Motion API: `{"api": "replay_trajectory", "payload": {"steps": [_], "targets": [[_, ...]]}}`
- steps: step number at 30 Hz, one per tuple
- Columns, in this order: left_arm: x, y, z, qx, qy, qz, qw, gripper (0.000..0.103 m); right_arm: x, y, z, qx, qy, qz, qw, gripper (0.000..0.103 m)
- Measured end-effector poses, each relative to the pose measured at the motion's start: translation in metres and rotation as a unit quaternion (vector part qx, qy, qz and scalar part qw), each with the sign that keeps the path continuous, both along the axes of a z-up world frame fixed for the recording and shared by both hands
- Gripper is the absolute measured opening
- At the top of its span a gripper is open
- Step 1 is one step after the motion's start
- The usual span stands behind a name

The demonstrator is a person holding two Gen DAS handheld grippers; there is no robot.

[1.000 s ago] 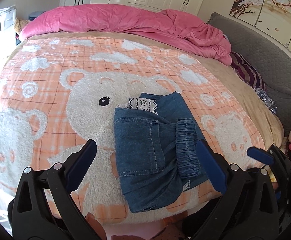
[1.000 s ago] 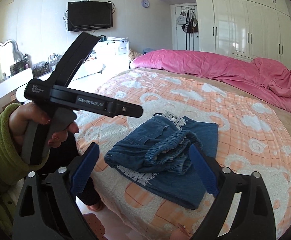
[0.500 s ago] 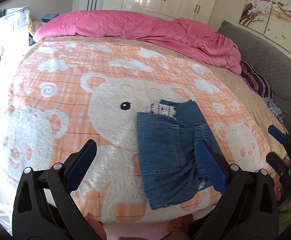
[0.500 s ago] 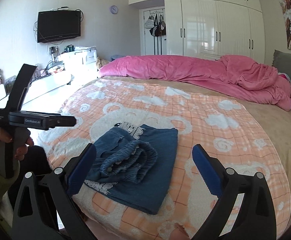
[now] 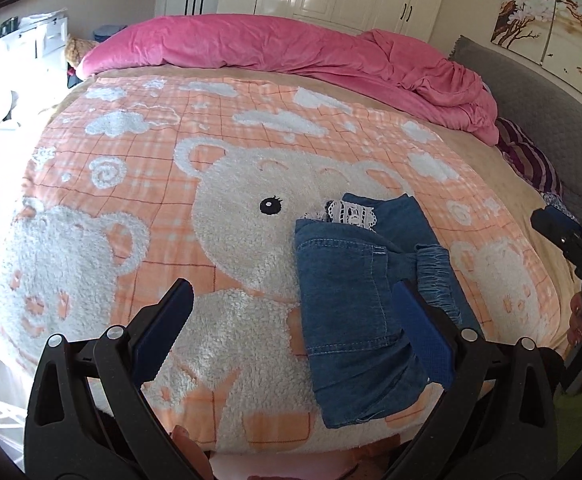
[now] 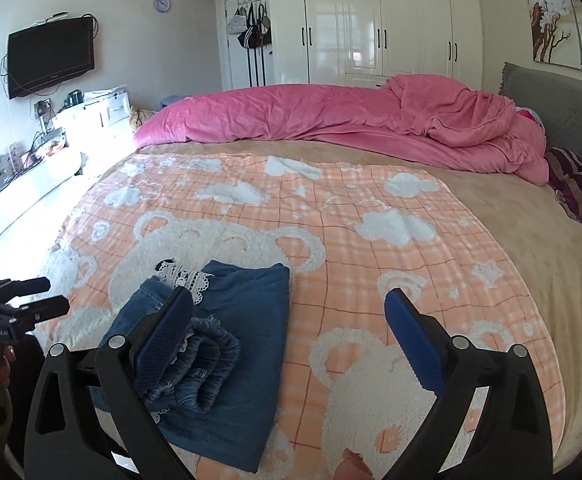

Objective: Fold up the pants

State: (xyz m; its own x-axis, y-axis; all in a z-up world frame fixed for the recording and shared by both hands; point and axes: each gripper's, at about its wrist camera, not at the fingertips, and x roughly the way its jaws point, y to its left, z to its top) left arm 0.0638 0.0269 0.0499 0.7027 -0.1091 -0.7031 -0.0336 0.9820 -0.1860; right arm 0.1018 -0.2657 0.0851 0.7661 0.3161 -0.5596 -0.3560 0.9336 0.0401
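Note:
Blue denim pants with white lace trim lie folded into a compact bundle near the front edge of the bear-print blanket. In the right wrist view the pants show their gathered waistband rolled on top. My left gripper is open and empty, held back from the bed, its right finger overlapping the bundle in view. My right gripper is also open and empty, its left finger in front of the bundle. The other gripper's tip shows at the right edge of the left wrist view.
A pink duvet is heaped along the far side of the bed. A grey headboard and a striped pillow lie to the right. White wardrobes line the back wall; a TV and dresser stand at left.
Both grippers have pulled back and swung apart from the folded pants, which stay put on the blanket. Each view now takes in more of the bed.

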Motion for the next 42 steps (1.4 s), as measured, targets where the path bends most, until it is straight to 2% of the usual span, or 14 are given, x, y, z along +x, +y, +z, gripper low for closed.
{"api": "replay_trajectory", "payload": {"steps": [6,10,16,22,26,27,28,31,34,40,41,42], "targets": [[0.012,-0.009,-0.009,0.004,0.006,-0.004,1.0000,0.094,0.016,0.004,-0.025,0.011,0.024,-0.007,1.000,0.096],[0.021,-0.014,-0.019,0.005,0.014,-0.008,0.9999,0.094,0.020,0.009,-0.047,-0.008,0.047,-0.002,0.999,0.096],[0.031,-0.022,-0.038,0.009,0.026,-0.013,0.9995,0.094,0.025,0.007,-0.068,-0.006,0.077,0.005,0.997,0.096],[0.039,-0.020,-0.061,-0.010,0.045,-0.016,0.9988,0.094,0.029,0.011,-0.090,-0.010,0.116,0.020,0.993,0.096],[0.044,-0.018,-0.074,-0.034,0.062,-0.019,0.9973,0.094,0.033,0.012,-0.101,0.010,0.146,0.039,0.988,0.095],[0.045,-0.018,-0.077,-0.042,0.063,-0.022,0.9969,0.094,0.034,0.014,-0.104,0.012,0.153,0.044,0.987,0.089],[0.046,-0.017,-0.078,-0.049,0.065,-0.023,0.9964,0.094,0.035,0.016,-0.107,0.015,0.159,0.049,0.986,0.078],[0.046,-0.018,-0.079,-0.061,0.064,-0.029,0.9956,0.094,0.037,0.023,-0.111,0.018,0.170,0.066,0.983,0.072],[0.046,-0.024,-0.080,-0.073,0.064,-0.045,0.9943,0.093,0.036,0.029,-0.112,0.036,0.178,0.088,0.979,0.047],[0.045,-0.035,-0.083,-0.074,0.065,-0.057,0.9935,0.091,0.038,0.026,-0.114,0.039,0.183,0.075,0.979,0.050],[0.045,-0.035,-0.082,-0.076,0.063,-0.058,0.9934,0.087,0.039,0.026,-0.116,0.039,0.183,0.074,0.980,0.050],[0.045,-0.036,-0.082,-0.082,0.063,-0.060,0.9929,0.078,0.038,0.027,-0.116,0.039,0.182,0.072,0.980,0.050]]}}
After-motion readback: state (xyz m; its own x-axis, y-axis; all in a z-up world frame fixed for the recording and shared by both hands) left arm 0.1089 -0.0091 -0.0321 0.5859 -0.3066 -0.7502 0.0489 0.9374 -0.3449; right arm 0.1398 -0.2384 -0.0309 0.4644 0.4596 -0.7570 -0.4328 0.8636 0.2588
